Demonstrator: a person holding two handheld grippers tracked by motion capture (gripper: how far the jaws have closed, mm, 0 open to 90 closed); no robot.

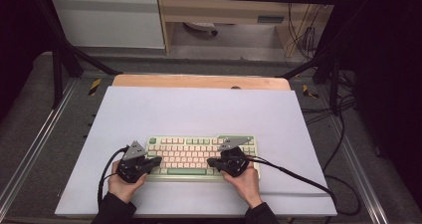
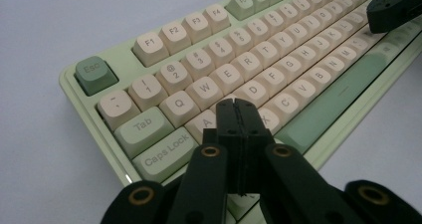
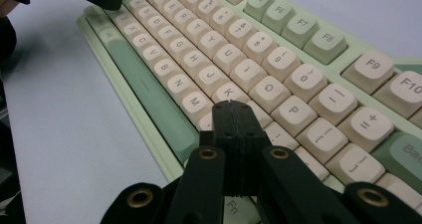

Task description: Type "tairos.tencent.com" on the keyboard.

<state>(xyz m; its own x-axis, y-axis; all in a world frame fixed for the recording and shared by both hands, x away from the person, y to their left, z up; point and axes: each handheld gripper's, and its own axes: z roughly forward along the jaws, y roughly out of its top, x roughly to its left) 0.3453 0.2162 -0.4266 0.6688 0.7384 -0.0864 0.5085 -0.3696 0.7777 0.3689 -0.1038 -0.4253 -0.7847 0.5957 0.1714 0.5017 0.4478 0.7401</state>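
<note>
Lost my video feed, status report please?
Left tongs shut, tips over keyboard near A and S. Right tongs shut, tips by K and L. White mat around the keyboard bare.

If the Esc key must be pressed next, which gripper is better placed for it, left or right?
Probably the left. The left gripper, jaws shut, sits over the A and S keys, on the same end as the Esc key. The right gripper, also shut, is near L and P, far along the keyboard.
</note>
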